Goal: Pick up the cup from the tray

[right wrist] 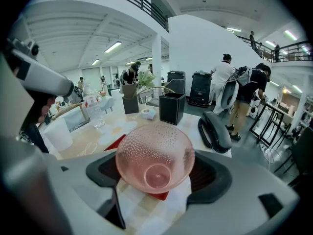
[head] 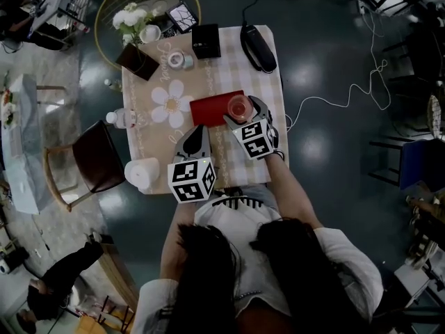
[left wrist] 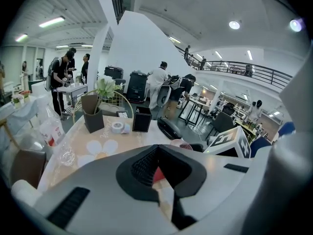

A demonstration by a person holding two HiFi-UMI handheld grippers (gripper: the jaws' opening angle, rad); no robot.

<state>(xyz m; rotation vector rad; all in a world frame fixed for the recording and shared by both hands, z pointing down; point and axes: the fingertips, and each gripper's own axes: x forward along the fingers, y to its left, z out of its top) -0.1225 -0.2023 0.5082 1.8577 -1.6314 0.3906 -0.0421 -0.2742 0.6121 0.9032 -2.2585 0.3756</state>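
A pink dimpled glass cup point(head: 238, 107) stands at the right end of the red tray point(head: 208, 108) on the checked table. My right gripper point(head: 244, 115) reaches around it from the near side. In the right gripper view the cup point(right wrist: 154, 161) fills the space between the two dark pads point(right wrist: 211, 176) and touches both, so the jaws are shut on it; a red corner of the tray point(right wrist: 114, 143) shows behind. My left gripper point(head: 195, 136) hovers over the table's front, left of the tray, its jaws drawn together with nothing in them point(left wrist: 159, 174).
At the table's far end lie a black phone point(head: 258, 47), a black box point(head: 206, 40), a tape roll point(head: 179, 60) and a brown holder point(head: 137, 61). A bottle point(head: 122, 118) and a white roll point(head: 142, 172) sit along the left edge, next to a chair point(head: 94, 158).
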